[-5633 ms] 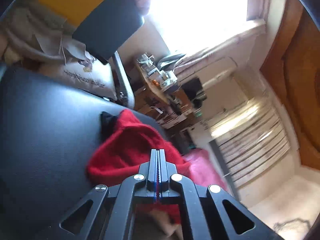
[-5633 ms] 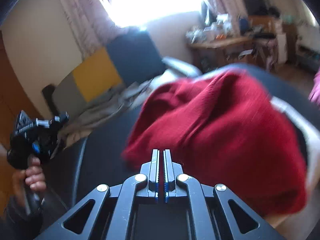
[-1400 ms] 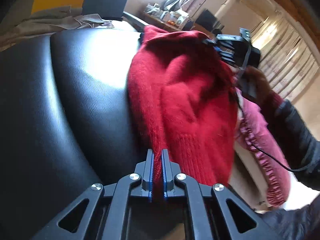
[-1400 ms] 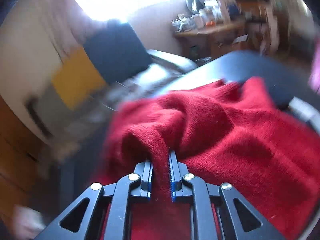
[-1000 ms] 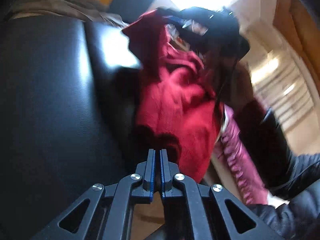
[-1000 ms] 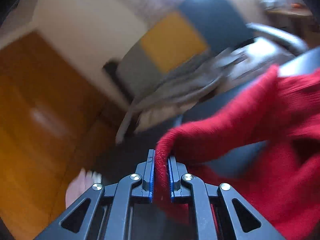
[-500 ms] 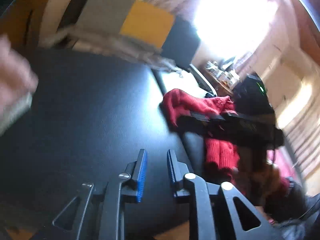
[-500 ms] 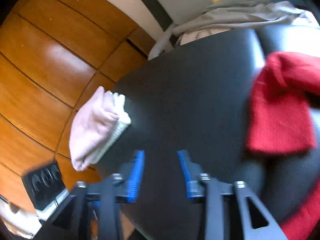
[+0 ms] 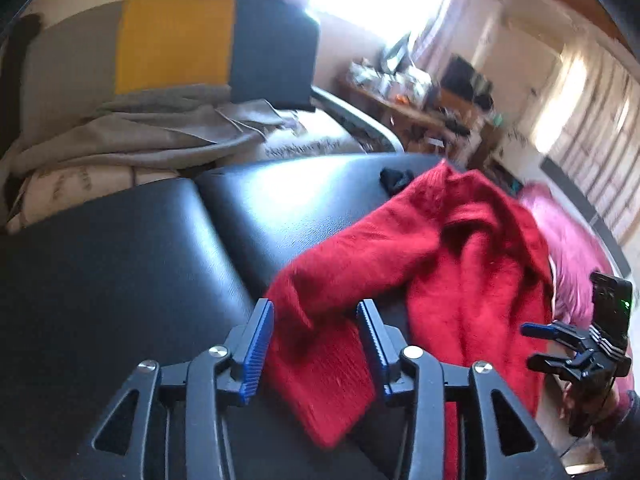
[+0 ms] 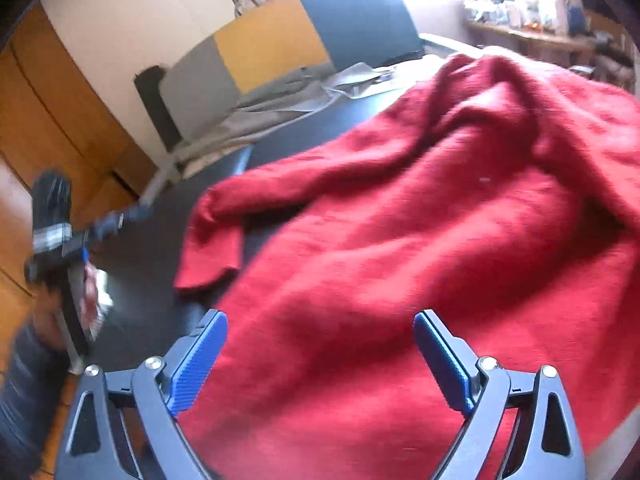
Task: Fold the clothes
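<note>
1. Left wrist view: the left claw (image 9: 316, 344) is opening, its blue pads either side of the sleeve cuff (image 9: 320, 376) of the fuzzy red knitted sweater (image 9: 460, 264), gripping nothing.
2. The sweater lies rumpled on the black padded leather counter (image 9: 120, 264), sleeve stretched toward 8 o'clock; no fold looks finished.
3. Right wrist view: the right claw (image 10: 320, 360) is opening wide over the sweater's body, empty. Smoothing and folding remain, I judge.

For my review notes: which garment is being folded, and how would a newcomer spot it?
Find the wide black padded table. The red knit sweater lies spread on it, one sleeve stretched sideways. It is the only bright red item; the cloth heap beyond is grey.
</note>
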A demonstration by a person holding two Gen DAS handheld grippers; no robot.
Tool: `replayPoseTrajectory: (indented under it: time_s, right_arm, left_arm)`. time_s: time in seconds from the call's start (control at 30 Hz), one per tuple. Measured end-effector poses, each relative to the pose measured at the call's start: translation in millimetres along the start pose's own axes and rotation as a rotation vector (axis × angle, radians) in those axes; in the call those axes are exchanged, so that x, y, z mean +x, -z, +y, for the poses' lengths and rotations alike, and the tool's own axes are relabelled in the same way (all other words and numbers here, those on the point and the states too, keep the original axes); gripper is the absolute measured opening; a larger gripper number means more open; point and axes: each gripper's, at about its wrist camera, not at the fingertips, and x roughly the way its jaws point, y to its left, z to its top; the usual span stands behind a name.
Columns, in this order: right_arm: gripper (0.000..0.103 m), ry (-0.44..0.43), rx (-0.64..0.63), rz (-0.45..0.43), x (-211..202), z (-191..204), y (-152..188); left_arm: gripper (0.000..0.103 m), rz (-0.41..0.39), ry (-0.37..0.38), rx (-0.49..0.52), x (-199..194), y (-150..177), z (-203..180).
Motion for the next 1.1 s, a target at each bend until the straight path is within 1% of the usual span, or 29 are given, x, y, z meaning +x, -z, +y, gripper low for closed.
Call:
replayPoseTrajectory:
  time_s: [0.1,0.2,0.27,0.43,0.57,0.67,0.73,0.8,0.83,0.87,0.9,0.93,0.97,1.07,1.1]
  right_arm:
    - [0.095,0.085,-0.054,-0.009,7,-7,-2]
    - [0.095,0.133,-0.063,-0.007,16,-19,-6]
    - [0.095,0.149,-0.048,0.003,24,-27,-10]
    - [0.095,0.166,-0.015,0.022,35,-39,-12]
    - [0.098,0.169,-0.014,0.023,38,-41,-12]
    - [0.101,0.175,-0.024,0.023,41,-38,-11]
    - [0.102,0.183,-0.024,0.025,42,-35,-11]
    - [0.103,0.189,-0.020,0.027,43,-33,-11]
    - [0.103,0.190,-0.016,0.027,43,-33,-11]
    - [0.103,0.191,-0.013,0.027,42,-33,-11]
    - [0.103,0.196,-0.012,0.027,43,-32,-10]
    - [0.103,0.203,-0.011,0.026,44,-31,-10]
    - [0.103,0.211,-0.008,0.027,45,-30,-9]
    - [0.103,0.257,-0.019,0.036,51,-19,-7]
    - [0.103,0.258,-0.027,0.042,54,-14,-8]
  left_arm:
    - [0.046,0.050,-0.021,0.089,27,-16,-3]
    - [0.047,0.096,-0.033,0.157,56,-24,-9]
    - [0.047,0.120,-0.025,0.185,70,-26,-13]
    - [0.047,0.152,-0.034,0.276,89,-23,-27]
    - [0.047,0.160,-0.038,0.325,97,-24,-36]
    - [0.047,0.175,-0.068,0.354,104,-22,-40]
    - [0.047,0.175,-0.110,0.368,108,-20,-44]
    - [0.045,0.166,-0.138,0.382,108,-18,-48]
    - [0.041,0.160,-0.152,0.390,108,-16,-50]
    - [0.030,0.151,-0.165,0.395,107,-14,-53]
    - [0.021,0.142,-0.178,0.395,105,-12,-55]
    - [0.015,0.133,-0.195,0.392,103,-9,-56]
    - [0.013,0.122,-0.202,0.367,99,-7,-55]
    - [0.012,0.073,-0.181,0.186,77,-2,-36]
    - [0.012,0.057,-0.174,0.125,68,2,-25]
